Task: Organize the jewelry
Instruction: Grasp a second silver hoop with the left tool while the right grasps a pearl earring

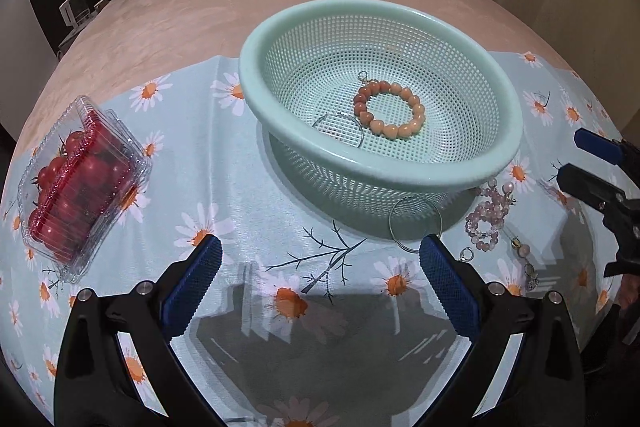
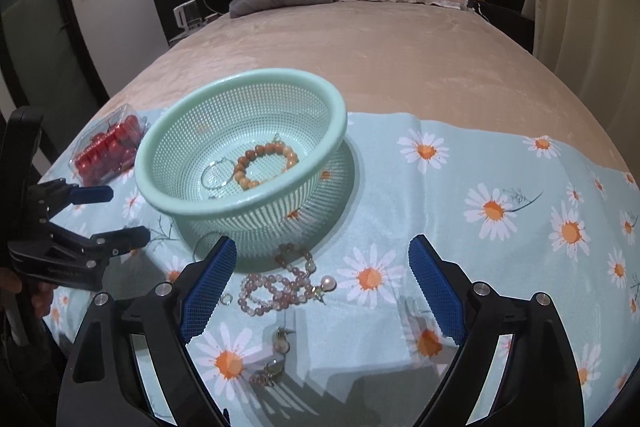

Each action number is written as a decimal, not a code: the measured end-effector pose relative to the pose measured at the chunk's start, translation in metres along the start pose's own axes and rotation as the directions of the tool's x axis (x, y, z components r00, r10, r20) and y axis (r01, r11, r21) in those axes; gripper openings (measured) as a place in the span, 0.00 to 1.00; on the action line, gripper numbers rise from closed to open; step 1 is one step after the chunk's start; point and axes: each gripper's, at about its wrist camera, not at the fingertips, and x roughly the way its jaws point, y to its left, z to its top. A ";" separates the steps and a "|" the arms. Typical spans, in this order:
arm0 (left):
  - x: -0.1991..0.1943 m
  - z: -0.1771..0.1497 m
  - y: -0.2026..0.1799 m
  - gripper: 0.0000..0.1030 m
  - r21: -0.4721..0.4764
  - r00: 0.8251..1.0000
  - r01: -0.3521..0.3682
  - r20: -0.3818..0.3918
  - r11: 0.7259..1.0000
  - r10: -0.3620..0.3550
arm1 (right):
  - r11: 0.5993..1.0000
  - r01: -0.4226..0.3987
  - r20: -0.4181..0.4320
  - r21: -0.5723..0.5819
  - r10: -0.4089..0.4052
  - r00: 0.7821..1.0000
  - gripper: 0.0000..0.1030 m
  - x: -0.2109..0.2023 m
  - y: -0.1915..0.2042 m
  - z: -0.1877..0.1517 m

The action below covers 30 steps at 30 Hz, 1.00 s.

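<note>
While the left gripper (image 1: 320, 267) gapes empty, its view alone shows the wire hoop (image 1: 415, 221) at the basket's (image 1: 400, 171) six o'clock. Right view: right gripper (image 2: 322, 269) wide, empty, pink bead strand (image 2: 276, 287) between its fingers. No legible writing.

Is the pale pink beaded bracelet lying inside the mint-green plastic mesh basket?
No, the pale pink beaded bracelet lies on the daisy-print cloth outside the mint-green plastic mesh basket; only an orange one is inside.
</note>
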 end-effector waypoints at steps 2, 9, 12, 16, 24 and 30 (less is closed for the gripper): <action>0.006 -0.001 -0.004 0.94 0.003 1.000 0.011 -0.013 1.000 -0.011 | 1.000 0.001 -0.016 -0.015 -0.001 1.000 0.79 0.002 0.003 -0.010; 0.026 -0.001 -0.019 0.94 0.015 0.999 0.032 -0.039 0.999 -0.031 | 0.999 -0.024 -0.083 -0.045 0.020 0.996 0.72 0.020 0.009 -0.033; 0.035 0.000 -0.026 0.94 0.020 0.998 0.035 -0.050 0.999 -0.034 | 0.998 -0.034 -0.105 -0.060 0.027 0.994 0.68 0.026 0.012 -0.044; 0.045 0.002 -0.035 0.94 0.023 0.997 0.053 -0.065 0.998 -0.051 | 0.996 -0.021 -0.100 -0.084 0.012 0.995 0.62 0.031 0.017 -0.058; 0.057 0.006 -0.058 0.94 0.057 0.994 0.075 -0.079 0.996 -0.071 | 0.994 -0.070 -0.087 -0.089 0.063 0.994 0.38 0.028 0.021 -0.062; 0.067 0.008 -0.073 0.93 0.103 0.994 0.063 -0.094 0.993 -0.053 | 0.992 -0.091 -0.106 -0.092 0.082 0.991 0.12 0.028 0.023 -0.064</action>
